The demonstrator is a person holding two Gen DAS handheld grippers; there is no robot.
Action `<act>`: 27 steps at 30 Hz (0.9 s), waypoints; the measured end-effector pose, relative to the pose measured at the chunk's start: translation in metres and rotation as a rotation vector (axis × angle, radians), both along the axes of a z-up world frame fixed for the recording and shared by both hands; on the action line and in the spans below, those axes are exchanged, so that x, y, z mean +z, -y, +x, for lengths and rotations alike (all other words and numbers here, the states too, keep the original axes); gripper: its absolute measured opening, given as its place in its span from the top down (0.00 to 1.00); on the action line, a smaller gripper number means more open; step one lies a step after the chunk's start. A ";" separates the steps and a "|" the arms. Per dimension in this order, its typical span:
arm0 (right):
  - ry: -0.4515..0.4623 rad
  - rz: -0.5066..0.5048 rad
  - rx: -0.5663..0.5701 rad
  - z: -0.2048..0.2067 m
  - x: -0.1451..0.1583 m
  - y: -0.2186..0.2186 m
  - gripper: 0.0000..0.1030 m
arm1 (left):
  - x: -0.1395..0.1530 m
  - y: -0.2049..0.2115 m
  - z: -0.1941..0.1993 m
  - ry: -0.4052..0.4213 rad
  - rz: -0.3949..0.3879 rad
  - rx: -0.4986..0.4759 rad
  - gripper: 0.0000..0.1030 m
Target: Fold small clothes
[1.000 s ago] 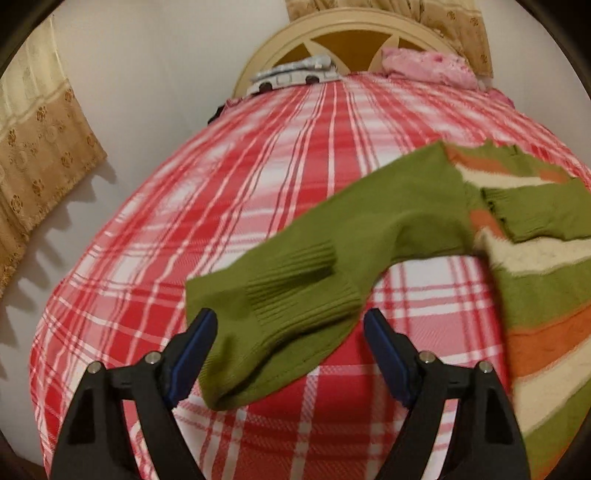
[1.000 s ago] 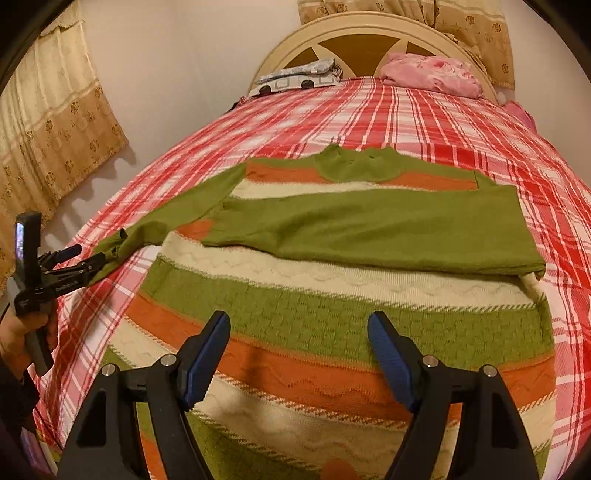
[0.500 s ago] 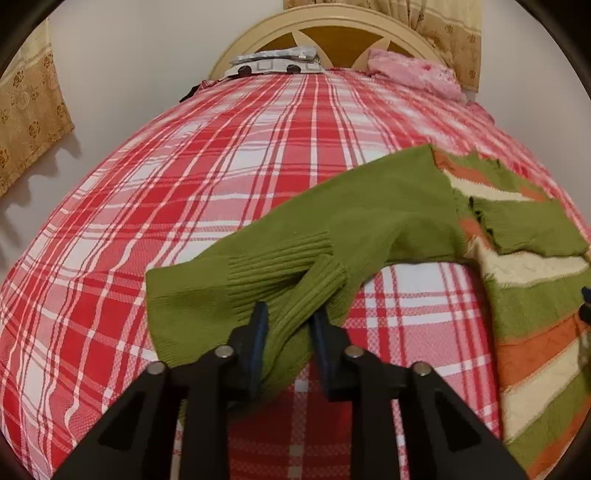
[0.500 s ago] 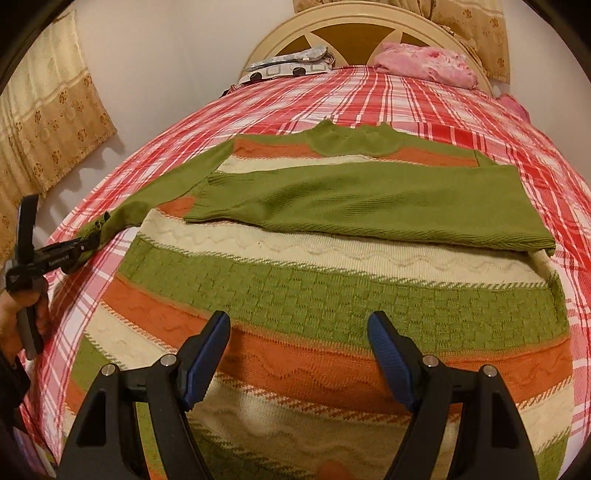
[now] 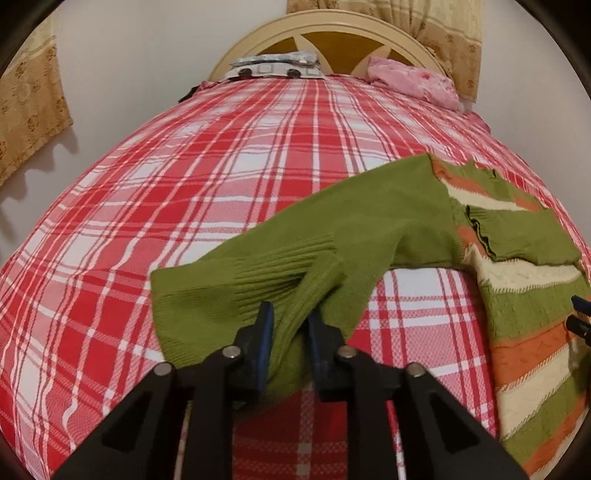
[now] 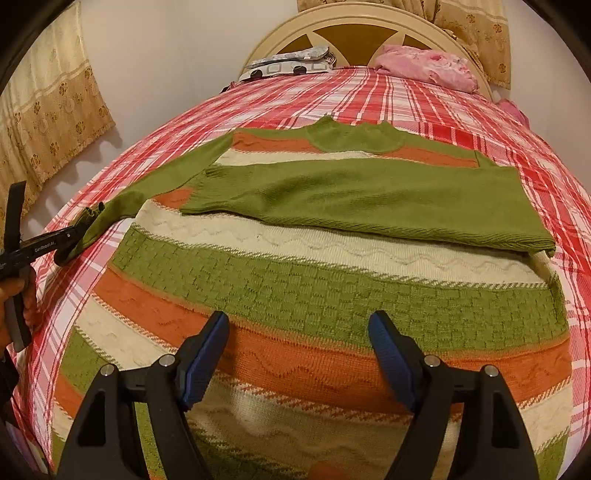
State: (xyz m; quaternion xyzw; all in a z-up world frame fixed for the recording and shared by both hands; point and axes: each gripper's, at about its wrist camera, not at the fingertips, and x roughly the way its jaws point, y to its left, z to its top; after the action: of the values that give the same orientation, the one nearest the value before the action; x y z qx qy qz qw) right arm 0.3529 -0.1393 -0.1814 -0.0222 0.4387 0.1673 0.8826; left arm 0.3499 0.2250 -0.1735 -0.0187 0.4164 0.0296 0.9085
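Left gripper [image 5: 287, 325] has just been closing and now pinches the outstretched sleeve [image 5: 280, 266] of the striped sweater [image 6: 332, 295] spread on the bed [image 5: 184, 184]; the other sleeve [image 6: 369, 199] already lies across its chest, right gripper [image 6: 299, 354] hovering spread, so this fold and the body folds remain.

The sweater [image 6: 332, 295] is striped olive green, orange and cream, with zigzag and basket-weave knit bands; its sleeves [image 5: 332, 236] and collar are plain green. The bedspread [image 5: 184, 192] is a red, white and pink plaid. At 12 o'clock, the headboard [image 6: 354, 22] is cream with mustard panels. The pillow [image 6: 428, 64] at 1 o'clock is pink. The curtains [image 6: 51, 110] are tan with gold flowers. Both grippers are black with blue pads [image 6: 201, 363].
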 end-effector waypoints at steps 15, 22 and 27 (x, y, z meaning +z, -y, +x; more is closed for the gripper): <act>0.023 0.132 -0.066 -0.005 0.012 0.024 0.22 | 0.128 -0.005 -0.020 0.327 -0.306 0.076 0.95; 0.076 0.179 -0.116 -0.022 0.034 0.053 0.22 | 0.178 0.050 0.000 0.429 -0.338 -0.014 0.95; 0.107 0.192 -0.127 -0.034 0.045 0.073 0.22 | 0.201 0.099 0.020 0.457 -0.357 -0.106 0.95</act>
State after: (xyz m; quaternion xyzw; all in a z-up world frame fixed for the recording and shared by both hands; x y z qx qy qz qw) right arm 0.3185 -0.2126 -0.1362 0.0815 0.3732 0.1510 0.9117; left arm 0.3694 0.1262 0.0273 -0.1626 0.2002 -0.0964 0.9614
